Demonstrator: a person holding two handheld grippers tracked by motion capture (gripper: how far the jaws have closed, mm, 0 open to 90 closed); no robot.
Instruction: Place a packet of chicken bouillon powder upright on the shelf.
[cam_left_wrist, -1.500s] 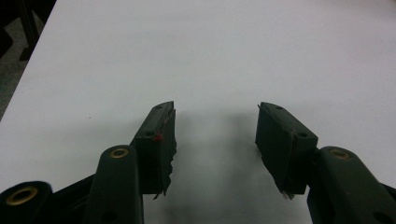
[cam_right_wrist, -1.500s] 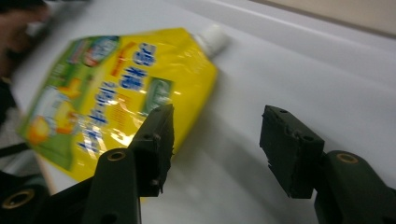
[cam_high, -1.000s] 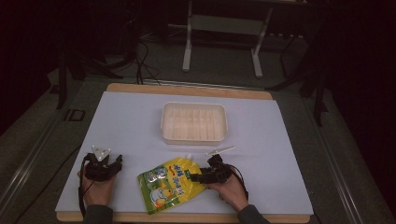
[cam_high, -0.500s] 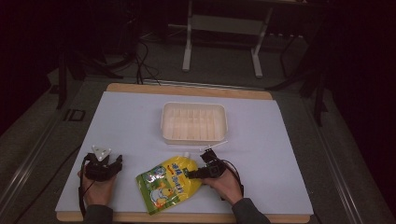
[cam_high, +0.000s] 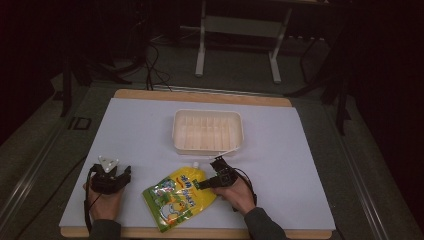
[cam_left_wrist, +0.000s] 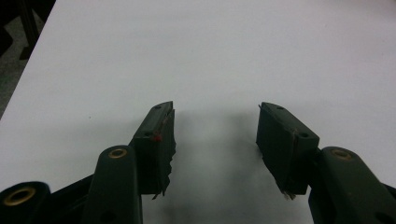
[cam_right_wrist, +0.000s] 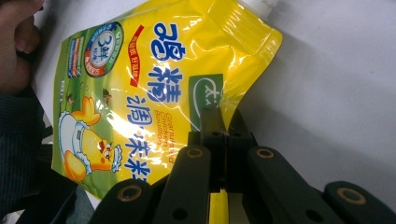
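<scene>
On the near edge of a white table (cam_high: 150, 125) we see a yellow pouch (cam_high: 177, 197) with a cartoon chicken lying flat, its white spout (cam_high: 196, 164) pointing toward a shallow white ridged tray (cam_high: 208, 131) just beyond it. Our right gripper (cam_high: 202, 184) has its jaws closed tight on the pouch's right-hand edge; in the right gripper view the black jaws pinch the yellow film (cam_right_wrist: 233, 100) just beside a green label. A second ago this gripper sat lower and farther right, beside the pouch; it has since slid in toward the spout end and clamped down. We judge that the pouch is now secured and ready to be lifted, perhaps toward the tray. Our left gripper (cam_high: 107, 175) has stayed put, well apart from the pouch at the left, jaws spread wide over bare table and holding nothing
</scene>
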